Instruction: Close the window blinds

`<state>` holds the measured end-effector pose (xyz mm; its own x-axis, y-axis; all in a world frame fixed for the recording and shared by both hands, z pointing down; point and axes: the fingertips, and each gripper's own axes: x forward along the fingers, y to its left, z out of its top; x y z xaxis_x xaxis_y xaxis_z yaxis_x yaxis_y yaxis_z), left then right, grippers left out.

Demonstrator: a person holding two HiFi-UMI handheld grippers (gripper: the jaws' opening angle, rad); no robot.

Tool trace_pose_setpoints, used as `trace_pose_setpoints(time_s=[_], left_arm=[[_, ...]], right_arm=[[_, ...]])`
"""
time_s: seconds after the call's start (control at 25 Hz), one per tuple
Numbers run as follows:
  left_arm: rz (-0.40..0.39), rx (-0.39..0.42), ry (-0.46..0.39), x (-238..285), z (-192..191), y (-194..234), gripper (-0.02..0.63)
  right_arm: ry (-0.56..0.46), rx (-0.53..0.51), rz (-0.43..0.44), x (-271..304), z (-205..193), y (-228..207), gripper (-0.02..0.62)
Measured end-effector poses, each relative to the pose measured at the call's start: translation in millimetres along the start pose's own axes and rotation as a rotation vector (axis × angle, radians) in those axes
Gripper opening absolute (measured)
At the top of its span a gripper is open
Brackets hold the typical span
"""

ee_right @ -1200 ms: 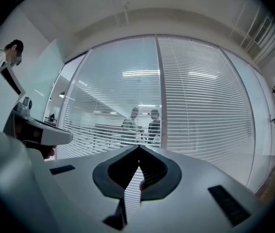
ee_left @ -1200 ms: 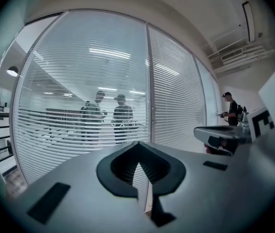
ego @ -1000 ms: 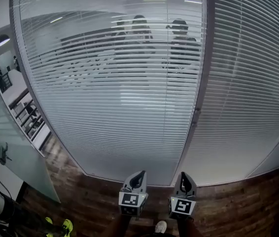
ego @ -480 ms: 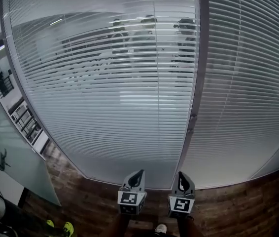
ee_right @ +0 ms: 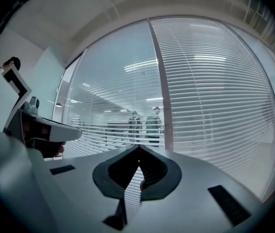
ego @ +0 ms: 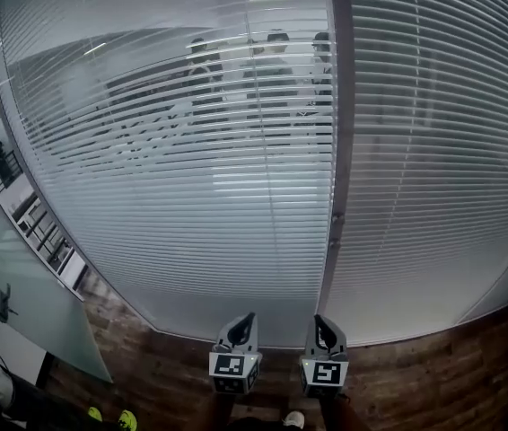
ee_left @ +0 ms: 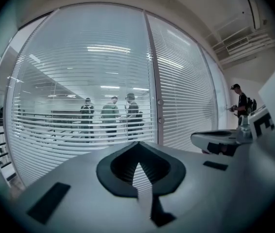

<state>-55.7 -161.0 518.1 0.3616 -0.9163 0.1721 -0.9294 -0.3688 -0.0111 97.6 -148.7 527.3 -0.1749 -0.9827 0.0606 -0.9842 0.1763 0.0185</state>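
Observation:
Two panels of white slatted blinds hang behind glass. On the left panel (ego: 182,205) the slats stand partly open, and people show through. On the right panel (ego: 442,196) the slats lie flatter and almost nothing shows through. A grey post (ego: 337,124) with a small knob (ego: 335,216) divides them. My left gripper (ego: 246,319) and right gripper (ego: 319,321) are held side by side low in the head view. They point at the foot of the glass, short of it. In the left gripper view the left gripper (ee_left: 137,145) is shut on nothing. The right gripper (ee_right: 139,148) is likewise shut.
Three people (ego: 272,70) stand behind the left panel. A frosted glass door (ego: 30,277) with a handle (ego: 3,303) stands at the left. Wooden floor (ego: 433,384) runs along the base of the glass. A bystander (ee_left: 239,101) stands off to the right.
The post and blinds have slid left in the head view as my view moved right. Both grippers kept side by side and shut, a little lower in the picture.

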Motion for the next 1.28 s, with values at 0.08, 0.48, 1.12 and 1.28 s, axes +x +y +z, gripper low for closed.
trace_pose_setpoints(time_s=[0.08,0.48,1.12,1.28], left_arm=[[0.002,0.004,-0.012,-0.1,1.5,-0.2,0.0],[0.002,-0.005,-0.004,0.6,-6.1,6.6,0.0],[-0.014,-0.007,-0.002,41.4,-9.3,30.3,0.0],[-0.026,-0.004,-0.019,56.9,0.5,34.6,0.0]], right_arm=[[0.011,0.012,0.014,0.2,-3.3,1.0,0.0],[0.029,0.037,0.063,2.5,-2.9,15.1,0.0],[0.024,0.042,0.129,45.4,6.1,29.4,0.0],[0.025,0.035,0.111,59.7,8.8,24.5,0.0]])
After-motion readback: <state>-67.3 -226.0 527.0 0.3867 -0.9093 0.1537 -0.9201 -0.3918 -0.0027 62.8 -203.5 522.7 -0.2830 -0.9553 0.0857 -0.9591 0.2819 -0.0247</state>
